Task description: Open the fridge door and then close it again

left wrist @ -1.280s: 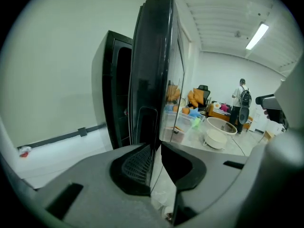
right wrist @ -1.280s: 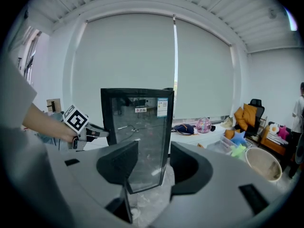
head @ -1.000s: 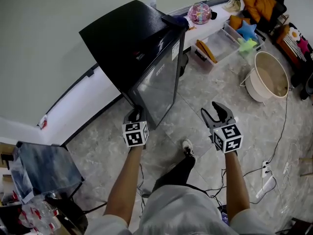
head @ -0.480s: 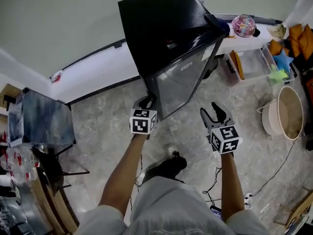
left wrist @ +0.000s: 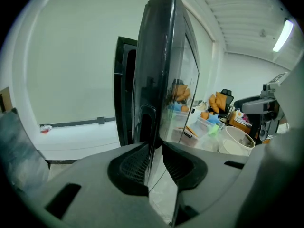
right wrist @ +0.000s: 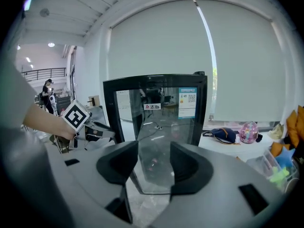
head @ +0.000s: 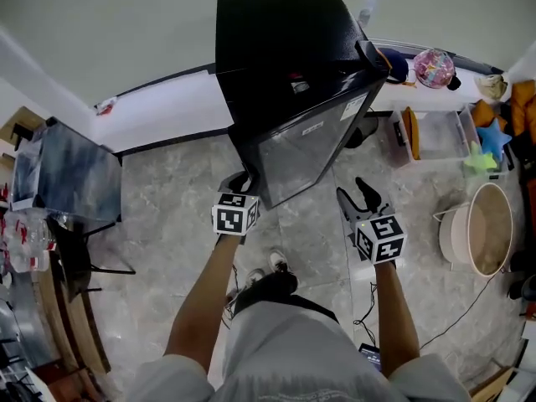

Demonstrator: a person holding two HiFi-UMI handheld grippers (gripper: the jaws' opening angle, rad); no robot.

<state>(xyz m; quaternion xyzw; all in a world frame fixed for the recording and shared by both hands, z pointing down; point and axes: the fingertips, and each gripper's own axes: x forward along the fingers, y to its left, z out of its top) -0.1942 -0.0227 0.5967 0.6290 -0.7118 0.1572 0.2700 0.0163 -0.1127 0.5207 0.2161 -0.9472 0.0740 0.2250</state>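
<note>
Just been easing the left hand-held gripper open around the lower edge of the fridge door, on the fridge by the wall, so likely letting go, with the right hand-held gripper open, empty, well clear

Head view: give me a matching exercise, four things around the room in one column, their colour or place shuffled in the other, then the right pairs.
Things:
1 fridge
2 tub
3 round patterned item
4 storage bin

Descriptions:
A beige, far right of the picture
B pink, near the top right
C black, top centre
D see-through, between the fridge and the tub

Pairs: 1-C, 2-A, 3-B, 4-D
</note>
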